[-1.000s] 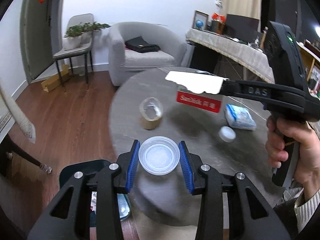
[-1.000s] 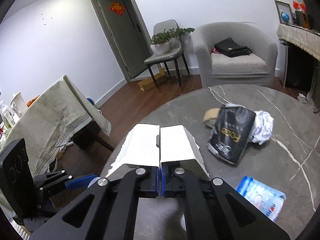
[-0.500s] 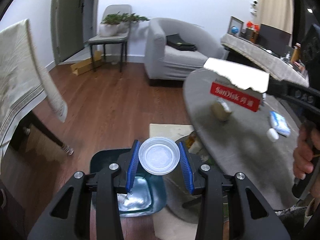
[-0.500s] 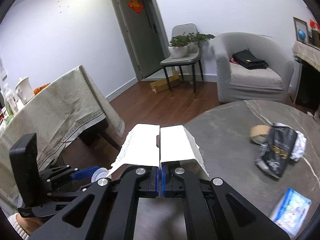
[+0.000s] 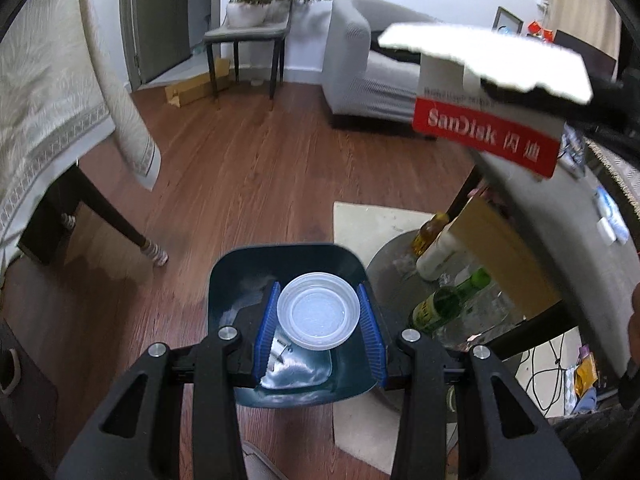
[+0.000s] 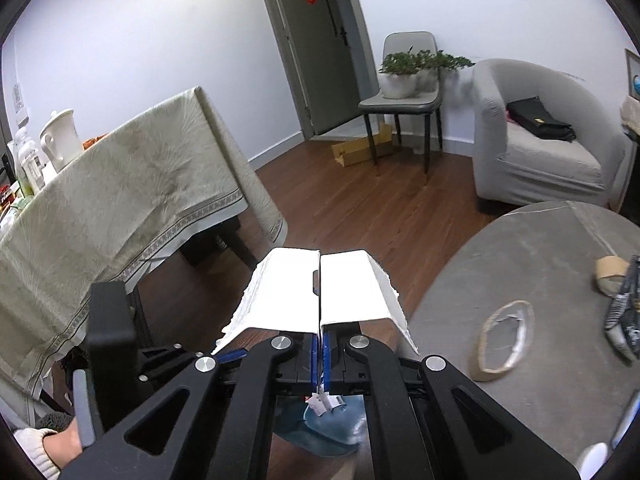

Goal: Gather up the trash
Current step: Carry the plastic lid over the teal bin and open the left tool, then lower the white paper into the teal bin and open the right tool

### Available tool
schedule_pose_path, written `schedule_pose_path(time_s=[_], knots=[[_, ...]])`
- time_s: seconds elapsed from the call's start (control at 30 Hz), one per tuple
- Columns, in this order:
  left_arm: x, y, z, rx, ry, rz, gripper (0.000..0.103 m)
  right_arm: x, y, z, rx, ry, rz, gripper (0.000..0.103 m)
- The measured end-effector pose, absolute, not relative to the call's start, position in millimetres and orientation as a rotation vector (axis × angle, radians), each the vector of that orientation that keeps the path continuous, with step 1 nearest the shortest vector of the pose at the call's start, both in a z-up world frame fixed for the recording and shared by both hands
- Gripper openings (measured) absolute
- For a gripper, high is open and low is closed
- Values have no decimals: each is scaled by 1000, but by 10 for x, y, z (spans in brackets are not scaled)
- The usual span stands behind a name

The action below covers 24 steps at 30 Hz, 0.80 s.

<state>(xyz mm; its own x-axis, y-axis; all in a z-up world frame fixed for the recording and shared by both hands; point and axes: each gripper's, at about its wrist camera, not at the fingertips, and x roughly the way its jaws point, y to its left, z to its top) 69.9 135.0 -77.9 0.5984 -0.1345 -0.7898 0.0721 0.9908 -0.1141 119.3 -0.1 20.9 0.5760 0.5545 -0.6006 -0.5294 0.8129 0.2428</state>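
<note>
Left view: the left gripper [image 5: 319,326] clamps a clear lid [image 5: 319,311] at lower centre, over the bin [image 5: 224,280] — tilted, it could skid past the rim.

Right view: the right gripper [image 6: 320,354] pinches a torn box [image 6: 320,290] at centre — the card may slip.

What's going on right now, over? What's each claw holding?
Left gripper shut on clear plastic lid, directly above dark bin. Right gripper shut on torn SanDisk package. Nothing visibly blocking the bin's opening.
</note>
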Motion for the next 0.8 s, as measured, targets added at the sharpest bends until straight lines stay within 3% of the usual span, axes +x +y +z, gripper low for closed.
schedule_pose_path(time_s=[0.63,0.73,0.8], knots=[[769,1888,-1440,-155,1102,-47,42,1253,708,-194,-31,824,705,2],[769,1926,-1471,-159,1110,-38,56,1273,781,-260,-33,842,710,2],[757,1976,-1469,-169,1105,-34,56,1285,846,-307,-39,852,713,2]])
